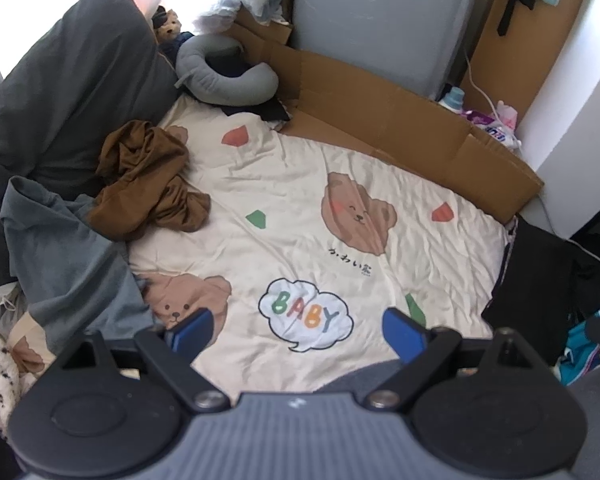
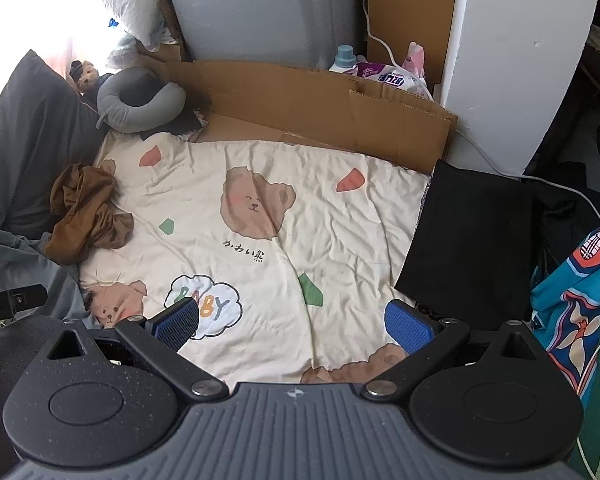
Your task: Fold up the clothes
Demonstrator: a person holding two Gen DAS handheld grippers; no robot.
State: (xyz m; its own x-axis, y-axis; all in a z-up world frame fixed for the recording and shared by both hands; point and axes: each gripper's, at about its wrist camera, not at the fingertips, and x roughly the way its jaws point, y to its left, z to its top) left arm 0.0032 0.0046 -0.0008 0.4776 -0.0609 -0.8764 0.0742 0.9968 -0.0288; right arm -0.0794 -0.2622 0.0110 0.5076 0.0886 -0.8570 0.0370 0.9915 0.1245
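Two grippers, our left gripper (image 1: 296,334) and right gripper (image 2: 294,324), hover with jaws spread and empty above the bear-print sheet (image 1: 300,208). We see the brown garment (image 1: 148,180) crumpled at the sheet's left edge, partly overlapping a grey garment (image 1: 68,248); a black folded cloth (image 2: 468,236) lies at the right edge. We judge that pinching the brown heap could also snag the sheet or the grey cloth. The cardboard box (image 2: 300,96) behind appears flattened; contents unclear.

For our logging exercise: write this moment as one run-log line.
stage: before first grasp | left gripper: open, empty | right gripper: open, empty | brown garment: crumpled on bedsheet | black garment: lies flat
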